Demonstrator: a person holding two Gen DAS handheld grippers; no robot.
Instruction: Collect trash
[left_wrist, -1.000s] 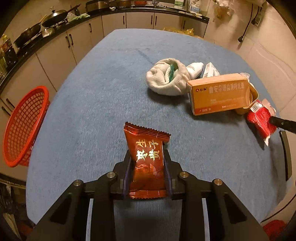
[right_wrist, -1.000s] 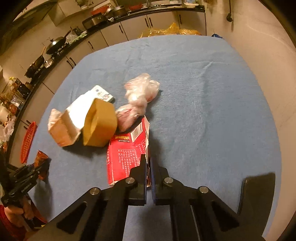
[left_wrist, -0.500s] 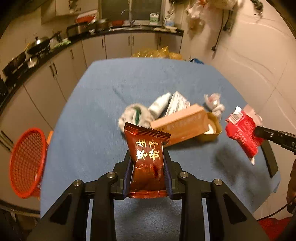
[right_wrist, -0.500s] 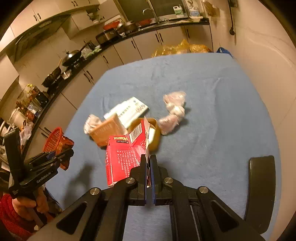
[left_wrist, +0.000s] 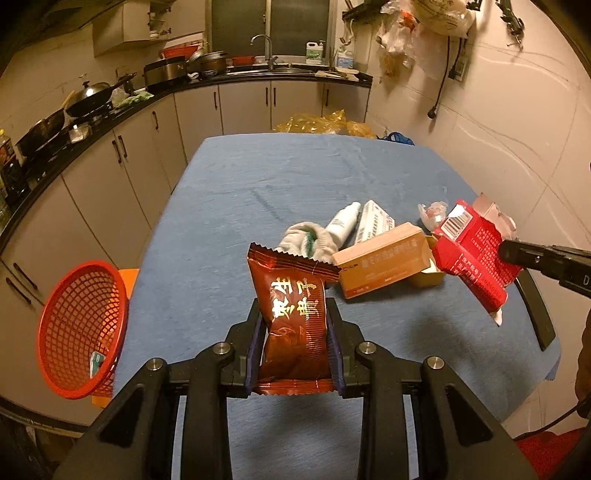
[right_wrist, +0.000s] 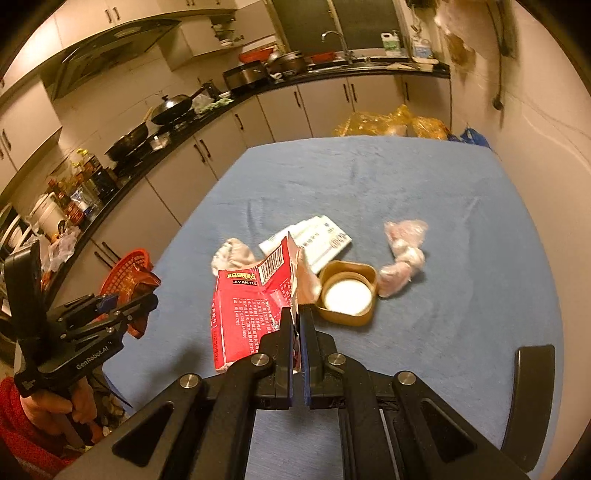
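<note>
My left gripper (left_wrist: 295, 325) is shut on a dark red snack packet (left_wrist: 295, 314) and holds it upright above the near end of the blue table (left_wrist: 258, 177). My right gripper (right_wrist: 295, 317) is shut on the torn edge of a red wrapper (right_wrist: 251, 314), lifted off the table; the wrapper also shows in the left wrist view (left_wrist: 472, 254). A red mesh basket (left_wrist: 81, 332) sits off the table's left edge with a small item inside. The left gripper (right_wrist: 144, 299) with its packet shows near the basket (right_wrist: 125, 269) in the right wrist view.
On the table lie an orange carton (left_wrist: 384, 262), a grey sock (left_wrist: 306, 240), a white tube (left_wrist: 343, 221), a white leaflet box (right_wrist: 317, 240), a tan square tub (right_wrist: 347, 291) and a crumpled pink plastic wad (right_wrist: 402, 254). Kitchen counters (left_wrist: 110, 110) run behind and left.
Both grippers have risen and pulled back from the table with their packets; the red wrapper has left the cloth. The table clutter looks farther away.
</note>
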